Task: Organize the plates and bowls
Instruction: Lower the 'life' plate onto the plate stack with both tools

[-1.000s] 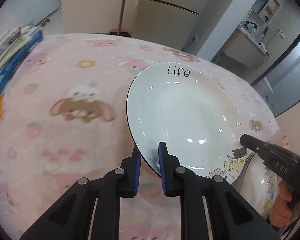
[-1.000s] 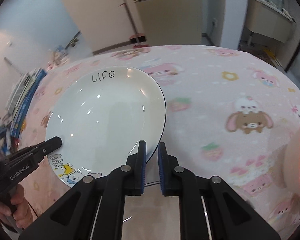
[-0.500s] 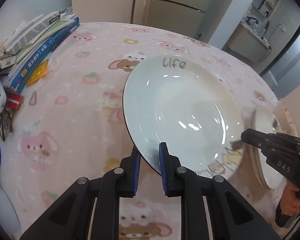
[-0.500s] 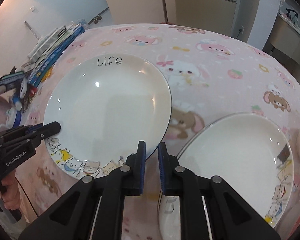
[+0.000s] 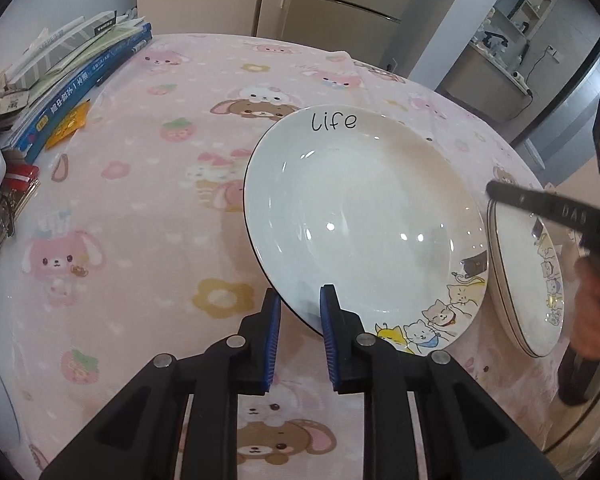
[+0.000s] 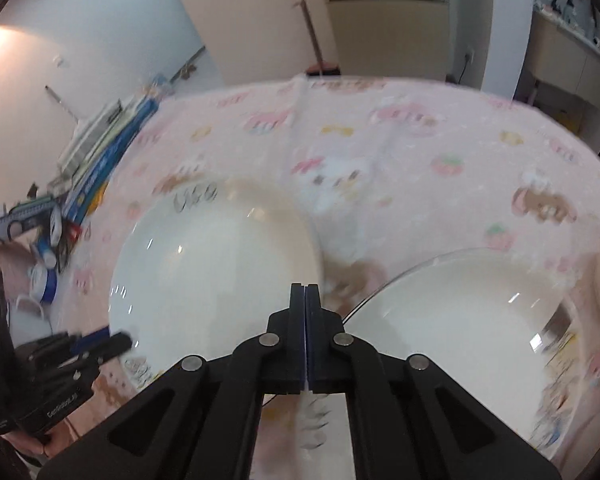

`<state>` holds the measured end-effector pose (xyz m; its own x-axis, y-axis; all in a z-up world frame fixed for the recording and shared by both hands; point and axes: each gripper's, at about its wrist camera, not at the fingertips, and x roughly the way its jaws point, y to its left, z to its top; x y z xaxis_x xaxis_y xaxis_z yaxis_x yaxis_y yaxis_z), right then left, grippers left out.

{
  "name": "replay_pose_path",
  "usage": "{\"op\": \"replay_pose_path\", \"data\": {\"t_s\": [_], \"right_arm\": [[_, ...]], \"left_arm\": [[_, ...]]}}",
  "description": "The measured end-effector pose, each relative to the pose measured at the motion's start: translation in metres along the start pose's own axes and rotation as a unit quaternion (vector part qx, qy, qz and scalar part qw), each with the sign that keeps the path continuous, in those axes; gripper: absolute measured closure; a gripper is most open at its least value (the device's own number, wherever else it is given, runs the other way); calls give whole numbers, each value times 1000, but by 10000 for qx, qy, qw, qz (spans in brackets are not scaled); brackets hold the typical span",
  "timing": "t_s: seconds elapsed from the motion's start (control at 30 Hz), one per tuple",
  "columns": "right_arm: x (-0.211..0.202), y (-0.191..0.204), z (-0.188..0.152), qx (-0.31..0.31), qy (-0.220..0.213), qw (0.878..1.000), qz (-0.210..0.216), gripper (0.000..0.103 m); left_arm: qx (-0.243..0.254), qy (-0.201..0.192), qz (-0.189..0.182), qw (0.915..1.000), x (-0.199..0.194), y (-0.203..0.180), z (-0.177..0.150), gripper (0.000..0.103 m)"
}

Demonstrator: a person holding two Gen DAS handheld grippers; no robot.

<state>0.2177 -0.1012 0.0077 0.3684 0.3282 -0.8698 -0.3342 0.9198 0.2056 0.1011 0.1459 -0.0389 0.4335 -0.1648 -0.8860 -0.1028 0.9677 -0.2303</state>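
Left wrist view: left gripper (image 5: 300,312) jaws clamp the near rim of the plate (image 5: 364,220), tilted above the worktop (image 5: 140,220), beside stacked plates (image 5: 528,280). Right wrist view: right gripper (image 6: 305,300) jaws pressed together, holding nothing.

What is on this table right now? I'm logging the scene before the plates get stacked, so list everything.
"Life" plate: 1, white with cat drawings, held tilted over the tablecloth.
Stacked plates: at least 2, white, right of the held plate.
Tablecloth: 1, pink with cartoon animals.
Books: a pile, blue, grey and white, far left edge.
Keys: a bunch, left edge.
Left gripper: black with blue pads, clamped on the "Life" plate's rim.
Right gripper: black, shut on nothing.
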Motion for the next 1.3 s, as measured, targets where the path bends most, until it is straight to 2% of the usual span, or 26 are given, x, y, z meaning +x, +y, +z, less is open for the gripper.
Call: {"op": "replay_pose_path", "data": {"t_s": [0.17,0.2,0.27,0.37,0.5,0.6,0.73,0.83,0.93,1.0,1.2,1.3], "right_arm": [[9,-7,9,128,304,9987,383,98],[8,-10,8,94,296,9986,425,96],[11,-10,7,46,294,9983,511,84],[21,-10,6,117,422,9975,559,82],[36,-12,7,158,614,9948,799,82],[41,-11,8,131,626,9945,829,84],[46,-12,12,111,665,9934,927,85],[54,-8,18,-151,792,9926,910,88],[58,-4,22,-409,969,9909,837,90],[59,-2,23,-617,999,9897,817,90],[54,5,19,-551,932,9922,611,90],[50,6,21,-416,949,9920,716,90]], "left_arm": [[42,-114,405,9991,7,5,13,78],[-16,-85,378,9992,9,8,17,75],[-155,-106,205,9996,11,17,24,61],[-220,-262,146,9993,9,23,31,60],[-304,-364,-266,9985,10,27,42,60],[-225,-382,-170,9989,16,25,48,69],[-411,-202,-391,9982,30,33,52,70],[-481,-128,-598,9970,41,35,52,71],[-473,-202,-583,9970,42,32,52,73],[-414,-203,-422,9980,43,32,51,82],[-368,-208,-238,9988,37,26,48,83],[-424,-286,-196,9985,29,29,51,83]]}}
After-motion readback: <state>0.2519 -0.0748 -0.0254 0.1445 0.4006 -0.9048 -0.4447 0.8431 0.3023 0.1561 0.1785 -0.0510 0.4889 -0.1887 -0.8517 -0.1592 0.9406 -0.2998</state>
